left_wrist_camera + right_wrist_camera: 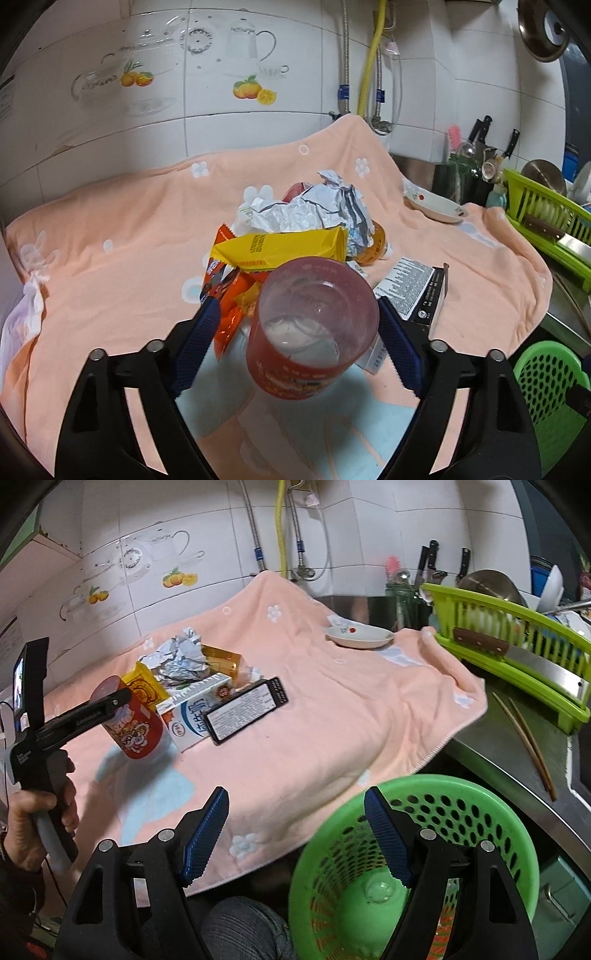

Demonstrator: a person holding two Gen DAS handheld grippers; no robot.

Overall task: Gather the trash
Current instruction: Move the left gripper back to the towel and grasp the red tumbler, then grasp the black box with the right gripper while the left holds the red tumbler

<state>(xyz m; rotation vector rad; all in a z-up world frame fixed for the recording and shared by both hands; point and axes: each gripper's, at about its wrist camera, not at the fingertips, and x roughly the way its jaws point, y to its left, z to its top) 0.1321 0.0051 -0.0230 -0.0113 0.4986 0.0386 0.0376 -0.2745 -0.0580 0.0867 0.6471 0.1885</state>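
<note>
My left gripper is shut on a red plastic cup, tilted and lifted off the peach towel. In the right wrist view the same cup hangs under the left gripper, which a hand holds. Behind it lies a trash pile: crumpled foil, a yellow wrapper, an orange wrapper, a milk carton and a black box. My right gripper is open and holds nothing, above the towel's edge and the green basket.
A white bowl sits on the towel's far right. A green dish rack with a cleaver stands to the right, chopsticks on the steel counter beside it. Something clear lies in the basket's bottom. The tiled wall is behind.
</note>
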